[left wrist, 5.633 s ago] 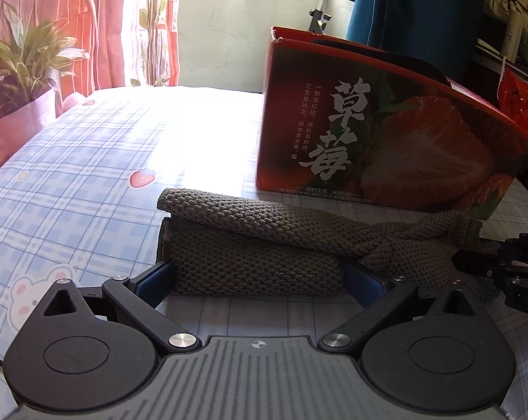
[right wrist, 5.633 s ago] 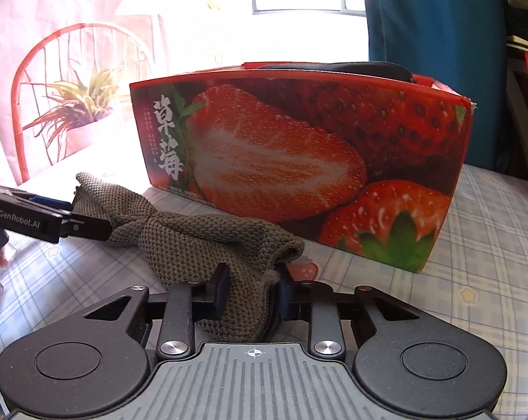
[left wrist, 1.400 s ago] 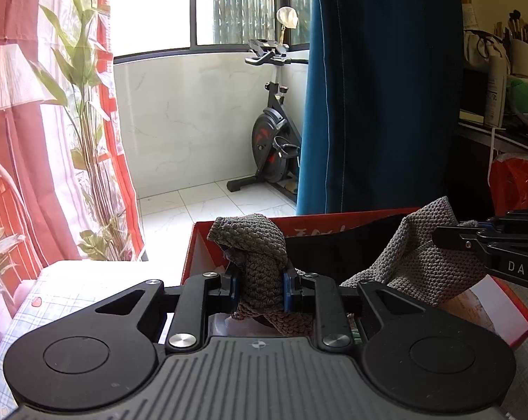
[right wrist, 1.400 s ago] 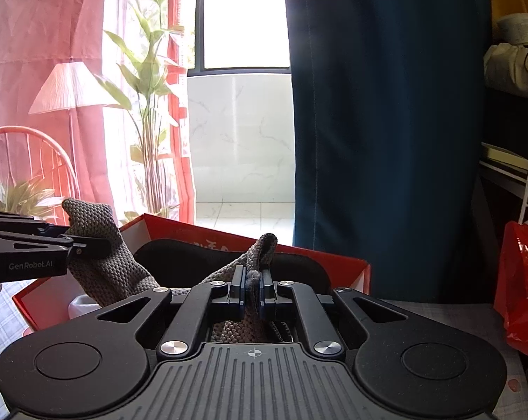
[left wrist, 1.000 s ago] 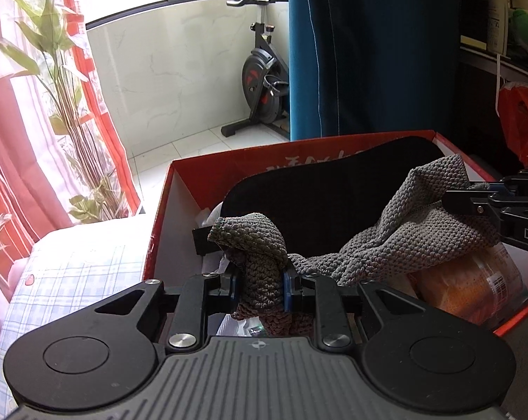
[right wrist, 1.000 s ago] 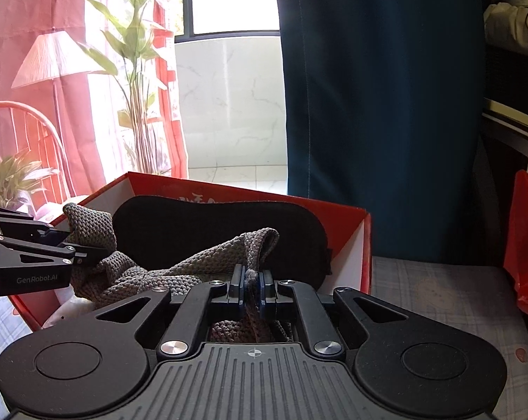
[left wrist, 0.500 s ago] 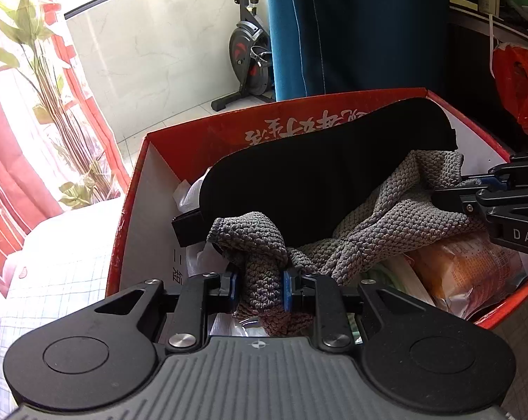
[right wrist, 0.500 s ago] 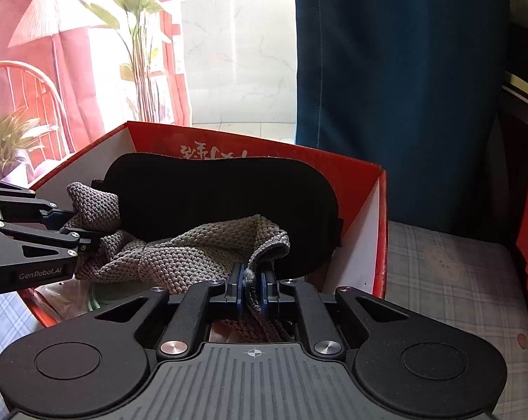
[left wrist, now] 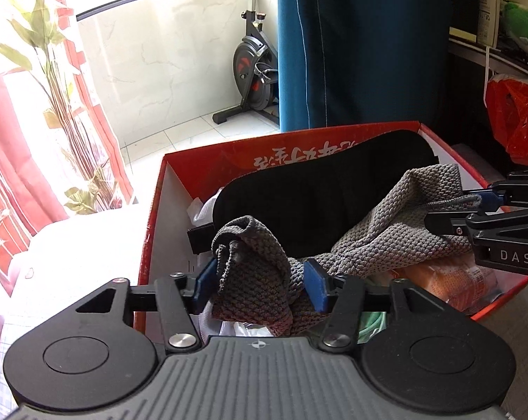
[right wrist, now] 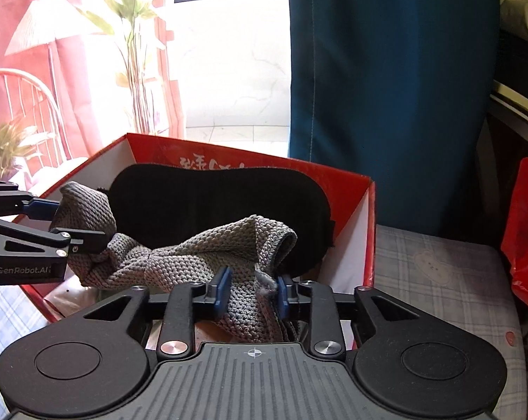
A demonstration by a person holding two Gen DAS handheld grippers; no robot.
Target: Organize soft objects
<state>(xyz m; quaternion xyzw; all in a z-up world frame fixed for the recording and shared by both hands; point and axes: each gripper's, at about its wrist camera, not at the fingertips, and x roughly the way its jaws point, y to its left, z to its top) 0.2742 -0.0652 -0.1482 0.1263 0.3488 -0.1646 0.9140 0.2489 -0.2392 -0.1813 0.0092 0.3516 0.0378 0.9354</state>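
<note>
Release step judged in hand: grey knitted cloth [left wrist: 375, 241] is draped inside the red box [left wrist: 229, 154], both left gripper [left wrist: 257, 280] and right gripper [right wrist: 251, 292] parted around loose ends; withdrawal upward is called for next.

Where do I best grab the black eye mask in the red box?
Pinch its curved upper edge, coming straight down from above. The black eye mask stands on edge by the far wall of the red box; the grey knit cloth covers its lower part, so only the top is free.
</note>
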